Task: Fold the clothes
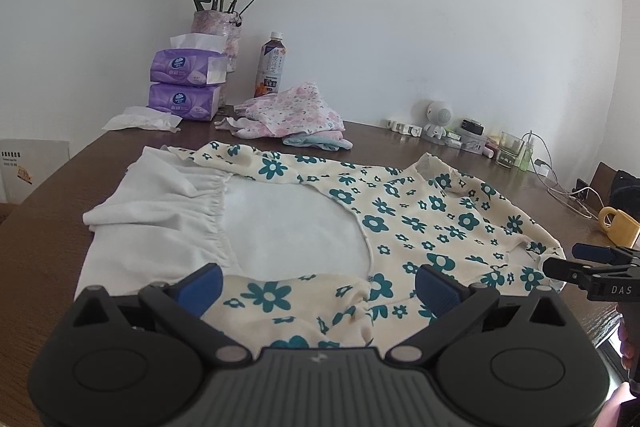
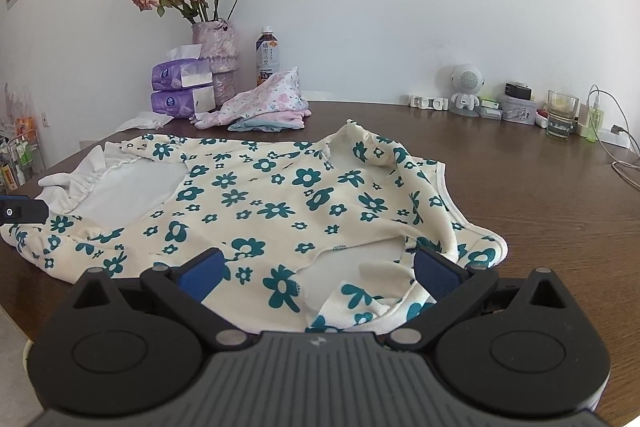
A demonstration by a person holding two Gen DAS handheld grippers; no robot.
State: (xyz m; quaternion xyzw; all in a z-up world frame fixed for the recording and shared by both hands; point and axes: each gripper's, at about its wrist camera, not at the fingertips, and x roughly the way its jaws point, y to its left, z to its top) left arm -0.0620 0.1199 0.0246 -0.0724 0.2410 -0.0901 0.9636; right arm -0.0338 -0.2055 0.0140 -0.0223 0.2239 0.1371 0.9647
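Observation:
A cream garment with teal flowers lies spread on the brown table, its white lining and gathered white ruffle turned up at the left. My left gripper hangs open over the garment's near hem, nothing between its blue pads. My right gripper is open too, low over the near right corner where a flap of fabric is folded up. In the left wrist view the right gripper's fingers show at the right edge, beside the garment's corner.
At the back stand a vase of dried roses, two purple tissue packs, a drink bottle and a pile of pink floral clothes. A yellow mug, a glass, cables and small items line the right side.

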